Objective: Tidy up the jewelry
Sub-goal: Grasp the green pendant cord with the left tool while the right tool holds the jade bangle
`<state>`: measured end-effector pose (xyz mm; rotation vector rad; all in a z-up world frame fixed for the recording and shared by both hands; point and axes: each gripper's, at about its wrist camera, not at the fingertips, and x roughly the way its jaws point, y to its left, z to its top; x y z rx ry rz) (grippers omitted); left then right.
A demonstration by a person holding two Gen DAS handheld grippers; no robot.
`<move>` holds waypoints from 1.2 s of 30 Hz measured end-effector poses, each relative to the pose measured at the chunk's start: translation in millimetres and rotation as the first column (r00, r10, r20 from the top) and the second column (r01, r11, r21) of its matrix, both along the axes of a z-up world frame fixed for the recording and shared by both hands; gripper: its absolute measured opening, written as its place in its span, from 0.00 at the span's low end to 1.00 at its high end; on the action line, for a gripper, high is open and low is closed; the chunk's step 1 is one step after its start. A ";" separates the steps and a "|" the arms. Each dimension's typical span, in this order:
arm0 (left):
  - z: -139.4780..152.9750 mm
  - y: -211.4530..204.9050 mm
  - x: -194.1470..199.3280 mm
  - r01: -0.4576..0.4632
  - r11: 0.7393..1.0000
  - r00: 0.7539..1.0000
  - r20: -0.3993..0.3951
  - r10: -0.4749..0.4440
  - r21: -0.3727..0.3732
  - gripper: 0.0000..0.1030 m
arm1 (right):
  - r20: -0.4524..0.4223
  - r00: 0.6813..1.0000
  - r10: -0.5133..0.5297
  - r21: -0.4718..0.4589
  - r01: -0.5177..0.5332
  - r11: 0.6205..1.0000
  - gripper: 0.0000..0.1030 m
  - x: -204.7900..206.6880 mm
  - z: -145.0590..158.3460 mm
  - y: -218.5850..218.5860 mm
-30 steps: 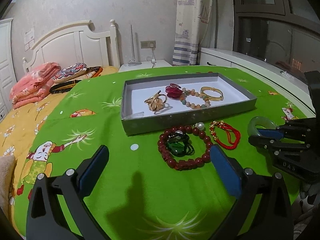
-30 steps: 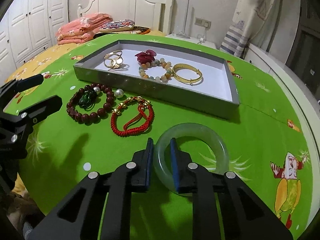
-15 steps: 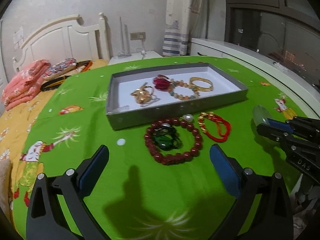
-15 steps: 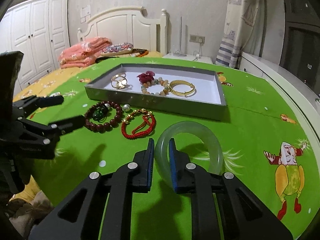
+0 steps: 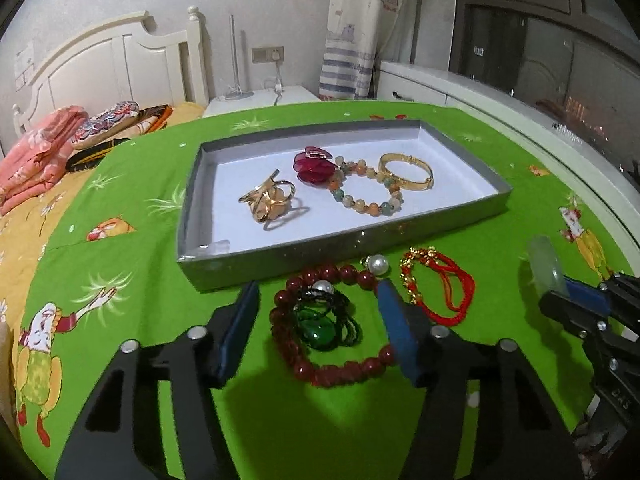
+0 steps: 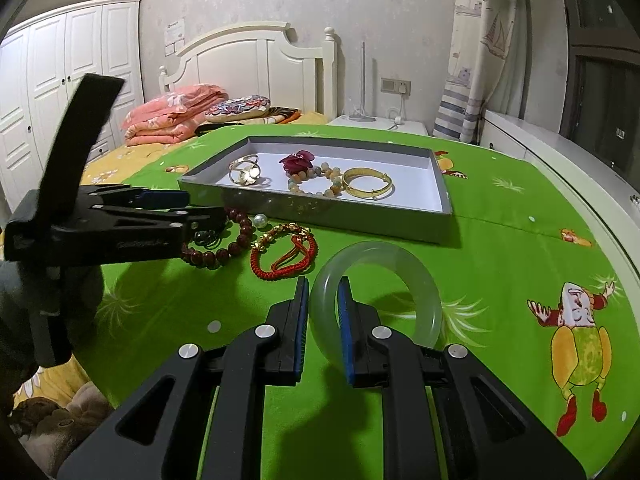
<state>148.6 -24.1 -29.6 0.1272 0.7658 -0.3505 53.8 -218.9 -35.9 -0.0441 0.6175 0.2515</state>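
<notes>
A grey tray [image 5: 344,246] [image 6: 360,222] holds a gold ring piece [image 5: 268,200], a red flower clip [image 5: 314,166], a pastel bead bracelet [image 5: 366,196] and a gold bangle [image 5: 406,170]. In front of it lie a dark red bead bracelet [image 5: 332,370] with a green pendant [image 5: 318,332] inside, a pearl [image 5: 378,265] and a red cord bracelet [image 5: 440,288] [image 6: 286,256]. My left gripper [image 5: 318,326] is open, its fingers on either side of the red bead bracelet. My right gripper [image 6: 323,320] is shut on a pale green jade bangle [image 6: 376,292], held above the cloth.
The table has a bright green cartoon cloth [image 5: 120,264] with its curved edge to the right [image 6: 608,220]. A bed with folded pink blankets [image 6: 176,114] stands behind, a white nightstand [image 6: 376,122] and a curtain [image 6: 476,60] farther back.
My left gripper has moved forward and down until its fingers flank the red bead bracelet. My right gripper has lifted and tilted the jade bangle slightly upward.
</notes>
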 end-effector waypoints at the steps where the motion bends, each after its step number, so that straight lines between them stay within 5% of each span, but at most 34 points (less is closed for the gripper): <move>1: -2.2 -2.1 2.3 0.019 1.000 1.000 -0.020 -0.019 -0.003 0.43 | 0.000 1.000 0.000 0.000 0.000 1.000 0.15 0.0 -0.1 0.1; 8: -11.2 -9.3 4.6 0.057 0.998 0.997 -0.057 -0.056 0.014 0.13 | -0.001 1.000 0.001 -0.002 -0.001 1.000 0.15 -0.4 -0.8 0.4; 17: -1.0 -7.3 -16.0 0.061 0.998 0.996 0.059 -0.062 0.004 0.10 | 0.005 1.000 -0.003 0.002 0.003 1.000 0.15 -1.9 -0.9 -0.3; 27: 16.8 18.5 -59.0 -0.039 0.998 0.978 0.202 0.049 -0.053 0.10 | 0.046 0.999 0.003 0.017 -0.004 1.000 0.15 -9.4 6.7 0.9; 36: 18.9 25.5 -67.7 -0.083 0.992 0.970 0.220 0.102 -0.093 0.10 | 0.074 0.997 0.001 0.010 -0.001 1.000 0.15 -8.4 13.6 9.5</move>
